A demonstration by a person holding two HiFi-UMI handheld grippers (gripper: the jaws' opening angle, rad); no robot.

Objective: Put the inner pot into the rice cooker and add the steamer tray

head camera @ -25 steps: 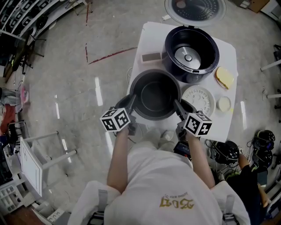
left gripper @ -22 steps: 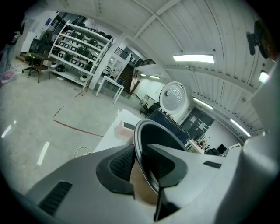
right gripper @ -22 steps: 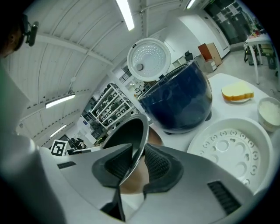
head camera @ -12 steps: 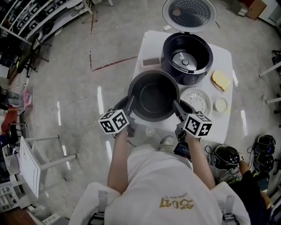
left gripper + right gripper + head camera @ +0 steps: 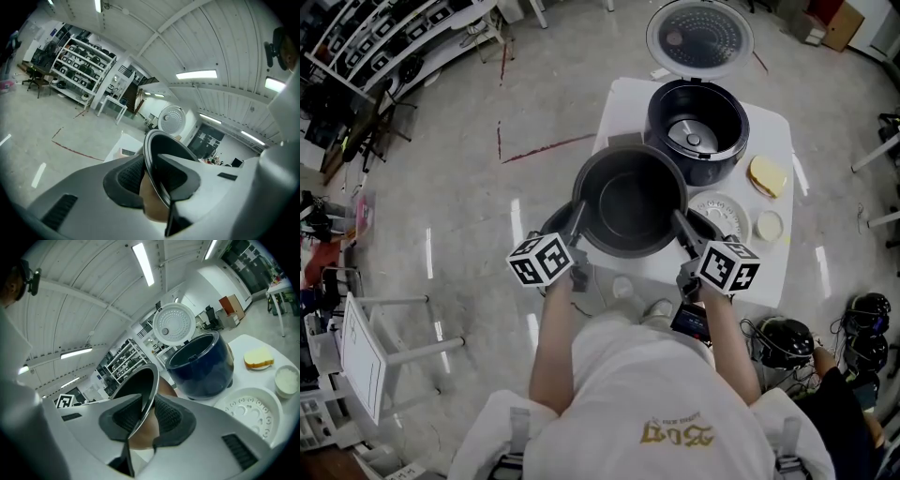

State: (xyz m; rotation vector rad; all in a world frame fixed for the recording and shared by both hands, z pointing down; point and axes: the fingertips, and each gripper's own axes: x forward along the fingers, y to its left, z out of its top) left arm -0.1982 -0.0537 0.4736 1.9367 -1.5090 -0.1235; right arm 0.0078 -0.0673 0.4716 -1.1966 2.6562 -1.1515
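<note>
The dark inner pot point(image 5: 630, 202) hangs in the air above the near edge of the white table point(image 5: 769, 272), held by its rim from both sides. My left gripper point(image 5: 578, 220) is shut on the pot's left rim point(image 5: 152, 173), one pad inside and one outside. On the right rim point(image 5: 140, 416) my right gripper point(image 5: 679, 223) grips the same way. The dark blue rice cooker point(image 5: 696, 127) stands open behind the pot, its round lid point(image 5: 699, 39) tipped back. The white perforated steamer tray point(image 5: 727, 211) lies on the table right of the pot point(image 5: 251, 414).
A yellow sponge-like block point(image 5: 767, 175) and a small white dish point(image 5: 769, 226) lie at the table's right side. A grey rectangular pad point(image 5: 125, 152) sits at the table's left back. Shelving point(image 5: 375, 47) stands far left on the floor.
Both grippers have lifted the inner pot upward off the table, and it now sits a little closer to the rice cooker in the head view.
</note>
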